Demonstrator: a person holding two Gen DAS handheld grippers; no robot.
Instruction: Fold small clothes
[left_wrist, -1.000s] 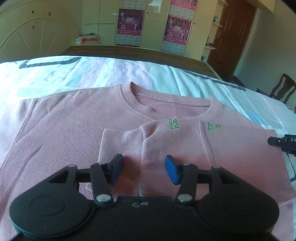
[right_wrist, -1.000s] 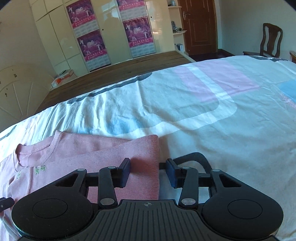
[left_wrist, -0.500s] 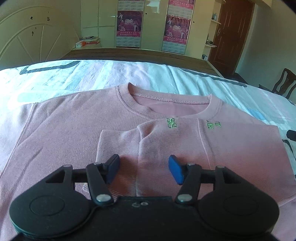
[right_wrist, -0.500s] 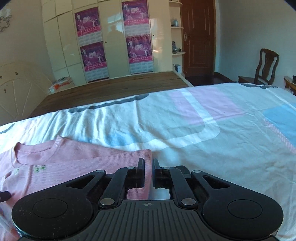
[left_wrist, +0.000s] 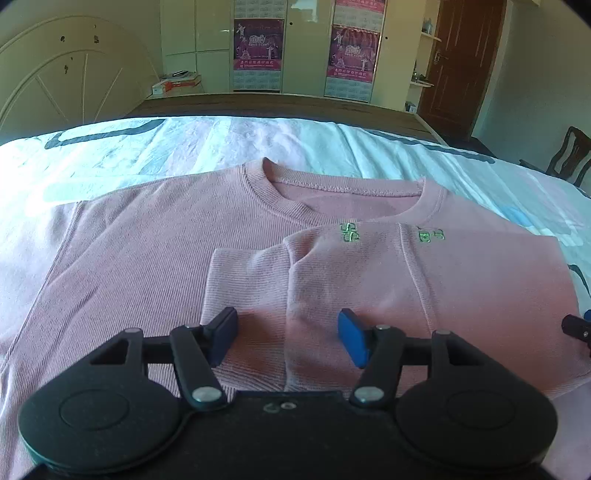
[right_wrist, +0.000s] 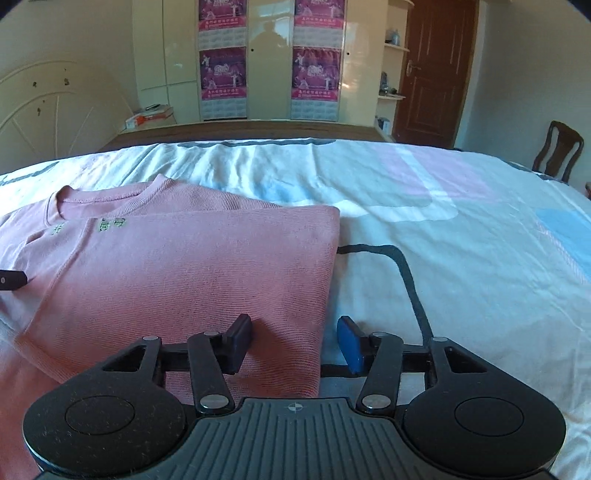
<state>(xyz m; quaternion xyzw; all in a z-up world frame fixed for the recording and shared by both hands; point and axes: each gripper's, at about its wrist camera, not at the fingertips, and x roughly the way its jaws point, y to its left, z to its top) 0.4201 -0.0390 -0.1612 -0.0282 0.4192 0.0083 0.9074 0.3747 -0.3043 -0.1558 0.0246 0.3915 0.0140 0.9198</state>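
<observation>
Pink sweater (left_wrist: 155, 258) lies on the bed (right_wrist: 424, 221), right side folded in. Your right tongs (right_wrist: 295, 345) have just opened, releasing that fold; left tongs (left_wrist: 288, 338) stand released above the cuff.

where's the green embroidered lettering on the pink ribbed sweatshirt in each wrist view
Left wrist view: the green embroidered lettering sits right of centre, just below the neckline of the pink ribbed sweatshirt, on the flap folded over it.
Right wrist view: the lettering is at the left, near the top of the folded flap.
Shared landmark: the brown wooden door at upper right in both.
</observation>
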